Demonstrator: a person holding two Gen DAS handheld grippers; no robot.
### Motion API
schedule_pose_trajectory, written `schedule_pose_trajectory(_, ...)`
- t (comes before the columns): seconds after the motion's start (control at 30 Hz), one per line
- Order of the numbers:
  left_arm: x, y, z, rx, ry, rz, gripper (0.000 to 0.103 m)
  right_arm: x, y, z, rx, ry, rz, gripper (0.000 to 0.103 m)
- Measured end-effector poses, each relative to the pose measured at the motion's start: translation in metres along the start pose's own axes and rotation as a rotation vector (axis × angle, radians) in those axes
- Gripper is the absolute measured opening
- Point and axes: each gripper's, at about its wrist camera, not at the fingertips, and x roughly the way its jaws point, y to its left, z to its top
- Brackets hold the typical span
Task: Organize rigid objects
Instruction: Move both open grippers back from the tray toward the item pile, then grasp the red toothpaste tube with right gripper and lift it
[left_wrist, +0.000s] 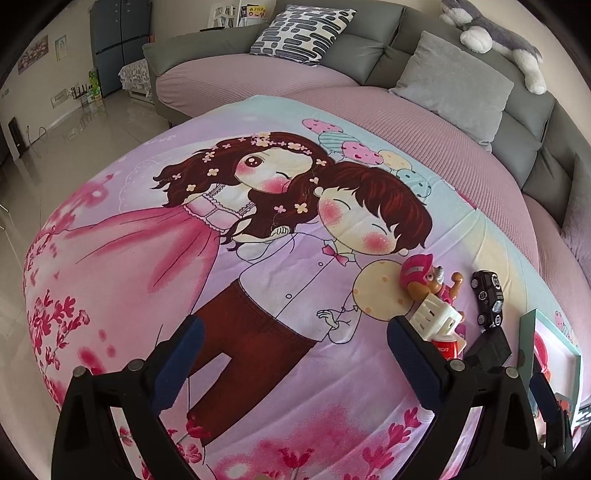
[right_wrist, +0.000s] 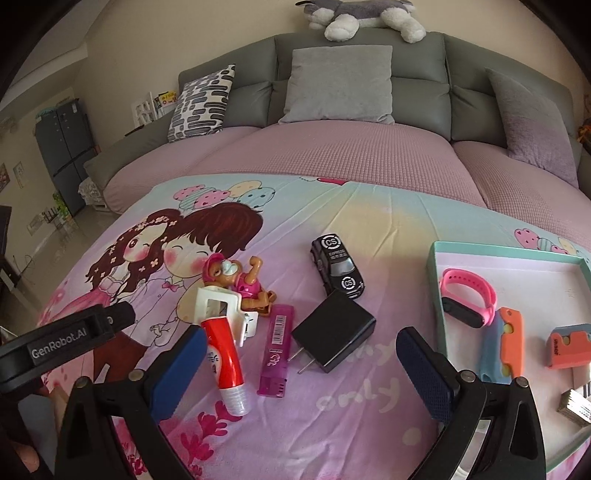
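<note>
Right jaws: the right gripper (right_wrist: 299, 373) stands wide and holds nothing, hovering over the printed cloth (right_wrist: 354, 417) on the bench.
Left jaws: the left gripper (left_wrist: 295, 354) is also wide and empty, off to the left of the pile.
Between the right jaws, nearest: purple lighter (right_wrist: 277, 350) and black charger (right_wrist: 334, 332), lying loose on the cloth.
By the left jaw: red-and-white tube (right_wrist: 225, 362), its top end against the white holder (right_wrist: 221, 306).
Beyond the jaws: toy dog figure (right_wrist: 240, 280), then the black toy car (right_wrist: 338, 271), farthest.
Right of the right jaw: teal tray (right_wrist: 436, 280), holding a pink wristband (right_wrist: 469, 295), an orange-and-blue piece (right_wrist: 502, 343), an orange block (right_wrist: 569, 345) and a small metal stack (right_wrist: 576, 406).
Done: 4 things in the tray.
Left: 6 things outside it; by my reading, under half done.
Likely next: charger or lighter, being closest.
</note>
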Motion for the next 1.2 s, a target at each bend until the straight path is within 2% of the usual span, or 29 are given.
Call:
schedule_pose_trajectory(0.23, 0.027, 0.015, -0.004, -0.05, 0.063, 0.013, 0.099, 0.016, 0.025, -0.011, -0.068, 0.041, 0.007, 0.102)
schedule_pose_trajectory(0.4, 0.037, 0.023, -0.003, -0.074, 0.084, 0.01, 0.099, 0.021, 0.027, -0.014, -0.049, 0.065, 0.031, 0.09)
schedule_pose_trajectory(0.53, 0.039, 0.027, -0.003, -0.08, 0.086, 0.007, 0.099, 0.022, 0.034, -0.017, -0.071, 0.066, 0.048, 0.086)
schedule_pose_trajectory(0.67, 0.041, 0.027, -0.004, -0.074, 0.094, 0.013, 0.099, 0.025, 0.037, -0.018, -0.07, 0.073, 0.061, 0.068)
schedule_pose_trajectory(0.83, 0.043, 0.027, -0.003, -0.077, 0.093, 0.009, 0.099, 0.029, 0.041, -0.021, -0.074, 0.088, 0.062, 0.066)
schedule_pose_trajectory(0.9, 0.043, 0.026, -0.002, -0.077, 0.093, 0.008, 0.099, 0.029, 0.04, -0.021, -0.07, 0.084, 0.056, 0.055)
schedule_pose_trajectory(1.0, 0.042, 0.025, -0.001, -0.073, 0.093, -0.001, 0.099, 0.028, 0.037, -0.02, -0.046, 0.081, 0.067, 0.051)
schedule_pose_trajectory(1.07, 0.041, 0.024, -0.001, -0.073, 0.092, -0.005, 0.099, 0.027, 0.034, -0.02, -0.03, 0.081, 0.078, 0.043)
schedule_pose_trajectory(1.2, 0.039, 0.018, 0.0, -0.057, 0.089, -0.019, 0.099, 0.027, 0.031, -0.019, -0.005, 0.087, 0.109, 0.037)
